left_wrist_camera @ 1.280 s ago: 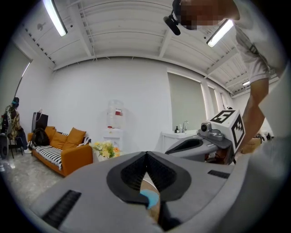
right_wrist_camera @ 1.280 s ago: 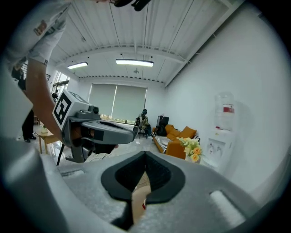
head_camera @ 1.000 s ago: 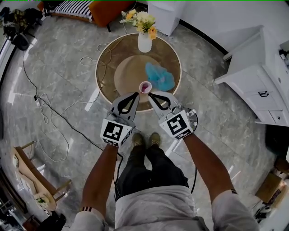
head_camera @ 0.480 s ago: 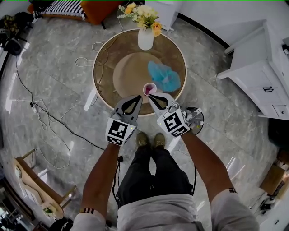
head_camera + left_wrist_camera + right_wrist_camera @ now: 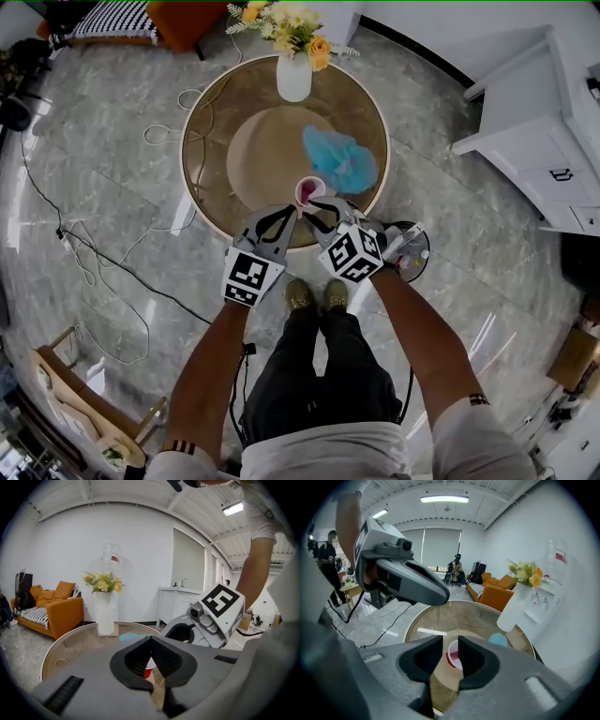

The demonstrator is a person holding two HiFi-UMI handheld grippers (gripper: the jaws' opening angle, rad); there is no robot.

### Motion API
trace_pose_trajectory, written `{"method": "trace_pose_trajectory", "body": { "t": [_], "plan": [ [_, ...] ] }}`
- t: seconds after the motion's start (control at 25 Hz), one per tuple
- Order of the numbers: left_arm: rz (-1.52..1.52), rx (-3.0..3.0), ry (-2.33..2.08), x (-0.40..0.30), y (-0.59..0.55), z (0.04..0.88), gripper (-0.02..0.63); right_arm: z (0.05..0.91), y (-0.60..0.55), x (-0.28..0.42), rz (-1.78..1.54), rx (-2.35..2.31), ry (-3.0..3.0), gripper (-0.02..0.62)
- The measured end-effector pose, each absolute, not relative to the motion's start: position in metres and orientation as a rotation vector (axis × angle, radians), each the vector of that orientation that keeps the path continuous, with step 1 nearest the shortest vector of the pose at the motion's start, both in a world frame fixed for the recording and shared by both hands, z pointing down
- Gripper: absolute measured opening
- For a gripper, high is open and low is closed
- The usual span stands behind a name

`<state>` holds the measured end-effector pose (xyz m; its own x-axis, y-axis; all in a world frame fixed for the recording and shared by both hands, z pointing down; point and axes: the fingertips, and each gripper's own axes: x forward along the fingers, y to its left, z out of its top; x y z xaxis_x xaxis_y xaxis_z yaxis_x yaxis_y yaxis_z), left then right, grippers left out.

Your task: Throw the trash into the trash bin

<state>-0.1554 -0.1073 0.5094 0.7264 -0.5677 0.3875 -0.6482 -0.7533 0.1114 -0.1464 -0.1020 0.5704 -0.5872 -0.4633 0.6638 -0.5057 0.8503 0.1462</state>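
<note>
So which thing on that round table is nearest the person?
The small pink cup, on the side of the table toward the person. The crumpled blue thing lies further in; the white flower vase stands at the far edge.

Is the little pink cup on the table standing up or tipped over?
Standing up. From above, the cup shows its round open mouth facing up, pink inside, on the round table.
</note>
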Motion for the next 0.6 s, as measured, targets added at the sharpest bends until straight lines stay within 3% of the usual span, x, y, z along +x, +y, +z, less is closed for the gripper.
{"method": "trace_pose_trajectory", "body": {
  "t": [0.16, 0.6],
  "plan": [
    [0.551, 2.687, -0.935, -0.16, -0.11, 0.529, 0.0, 0.6, -0.103, -0.15, 0.047, 0.663, -2.232, 0.117],
    [0.636, 2.655, -0.883, -0.166, -0.125, 0.567, 0.0, 0.647, -0.115, -0.158, 0.021, 0.603, -2.123, 0.109]
  ]
}}
